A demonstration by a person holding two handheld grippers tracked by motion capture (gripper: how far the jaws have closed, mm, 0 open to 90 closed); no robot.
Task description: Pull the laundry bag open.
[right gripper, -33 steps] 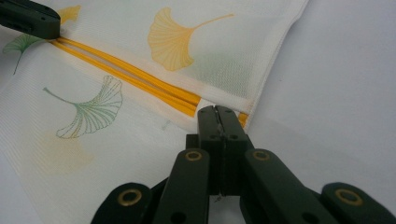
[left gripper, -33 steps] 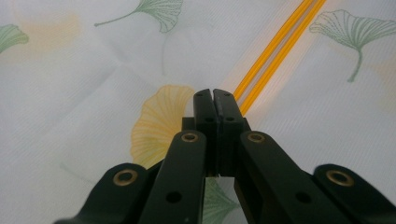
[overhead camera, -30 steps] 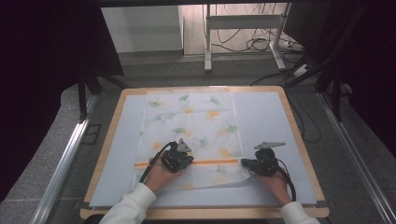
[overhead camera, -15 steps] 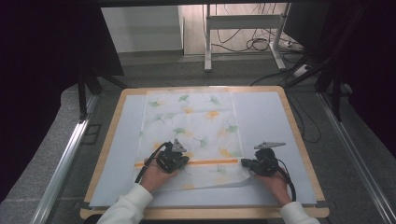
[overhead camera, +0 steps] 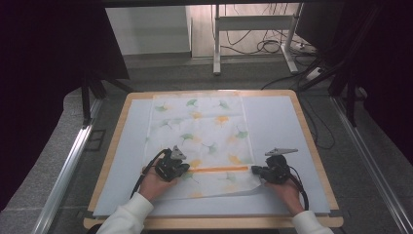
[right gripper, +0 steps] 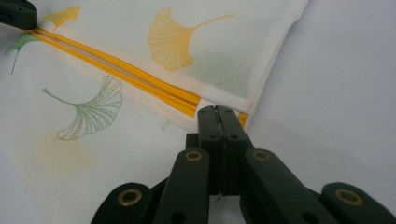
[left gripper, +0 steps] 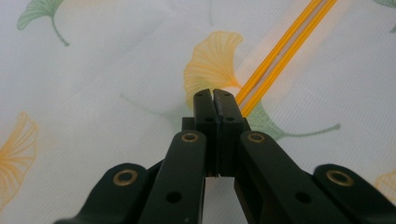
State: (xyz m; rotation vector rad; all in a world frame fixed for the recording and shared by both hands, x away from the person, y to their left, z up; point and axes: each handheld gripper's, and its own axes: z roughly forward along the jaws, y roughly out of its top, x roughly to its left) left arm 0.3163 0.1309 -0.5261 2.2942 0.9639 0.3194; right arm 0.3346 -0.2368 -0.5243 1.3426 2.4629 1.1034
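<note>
Step in hand, as judged: both tools pinned on the cloth (overhead camera: 199, 141) near its front end, at the two ends of the orange stripe (overhead camera: 219, 169), probably the hold before a fold or a smoothing pull.

Cloth position: spread flat on the table (overhead camera: 277, 122), running from the far edge toward the near edge, a little left of centre. Its front right corner looks slightly lifted or tucked, with a shadowed lip showing below it.

Left tool (overhead camera: 171, 168): on the cloth at the stripe's left end, toward the near left corner of the table. In the left gripper view the left tool (left gripper: 214, 100) has its jaws pressed together, tips on the cloth beside the stripe (left gripper: 280, 44). Whether any cloth is caught between them cannot be told.

Right tool (overhead camera: 272, 171): at the cloth's right edge, by the stripe's right end. In the right gripper view the right tool (right gripper: 215, 116) is also pressed together, tips at the hem where the stripe (right gripper: 116, 72) ends; a pinch on the hem looks likely but is not certain.

Next move, judged: calls for both tools to travel together, evenly, so the thin cloth does not skew or wrinkle.

Materials:
- Cloth: thin white weave, fine ribbed mesh texture, printed with fan-shaped ginkgo leaves in yellow and green; stitched hem.
- Stripe: paired orange bands, straight.
- Table: pale smooth mat, wooden rim.
- Tools: matte black, brass-coloured rivets.
</note>
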